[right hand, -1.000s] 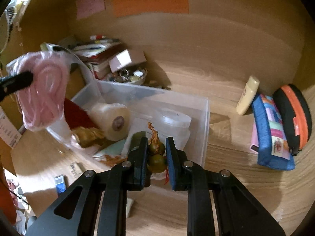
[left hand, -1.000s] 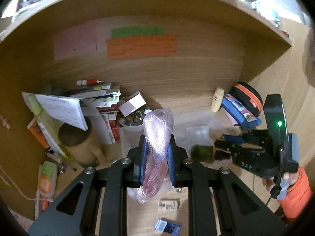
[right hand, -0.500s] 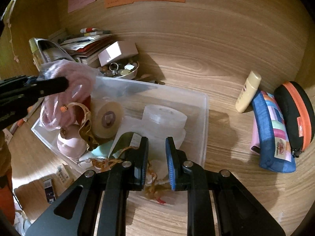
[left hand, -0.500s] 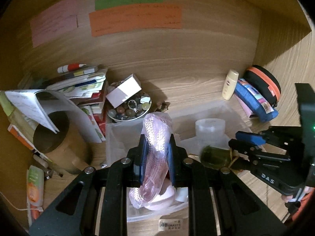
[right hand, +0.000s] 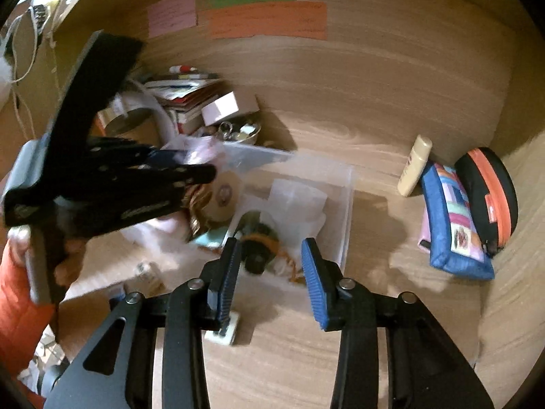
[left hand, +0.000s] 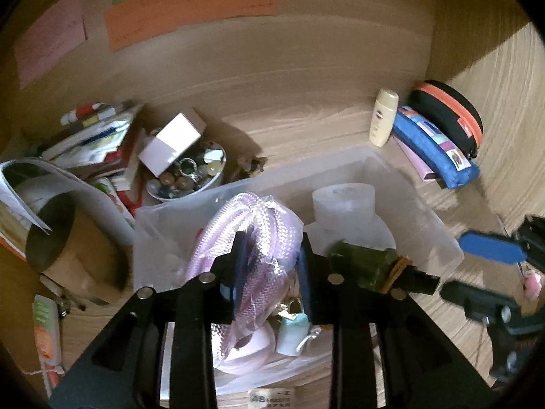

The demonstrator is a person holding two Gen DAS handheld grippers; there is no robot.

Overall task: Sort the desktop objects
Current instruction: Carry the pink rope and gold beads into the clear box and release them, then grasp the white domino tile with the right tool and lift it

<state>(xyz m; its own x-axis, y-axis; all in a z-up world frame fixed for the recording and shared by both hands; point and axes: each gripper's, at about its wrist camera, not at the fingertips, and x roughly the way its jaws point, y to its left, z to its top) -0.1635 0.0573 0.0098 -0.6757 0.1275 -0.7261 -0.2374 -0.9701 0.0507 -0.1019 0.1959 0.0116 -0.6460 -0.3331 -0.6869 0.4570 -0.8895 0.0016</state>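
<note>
At the far left of the left wrist view a cardboard tube [left hand: 51, 228] lies on the wooden bench [left hand: 306, 126] under a curled sheet of paper, with a leaning stack of books [left hand: 92, 139] behind it and a small bowl of beads and rings [left hand: 187, 173] just beside them, a white box [left hand: 170, 143] tilted on its rim. In the middle stands the clear plastic bin [left hand: 425, 211], and the left gripper [left hand: 270, 272] hangs over it with the bagged pink coiled hose [left hand: 259, 231] between its fingers; those fingers have just been opening, and the bag now sits loosely in the gap, sagging onto a pink roll and a pale blue item already in the bin. To the right of the hose, inside the bin, a frosted white cup [left hand: 344, 201] stands upright and a dark green bottle [left hand: 364, 264] with an orange cord round its neck lies on its side. Further right, the right gripper [right hand: 270, 269] is over the bin's near edge; its fingers have also just been opening and stand apart with nothing between them, the green bottle lying in the bin just beyond the tips. Against the right wall, well apart from the bin, lean a cream lotion bottle [left hand: 385, 117], a blue pencil case [left hand: 436, 150] and a black case with an orange zip band [left hand: 449, 116].
</note>
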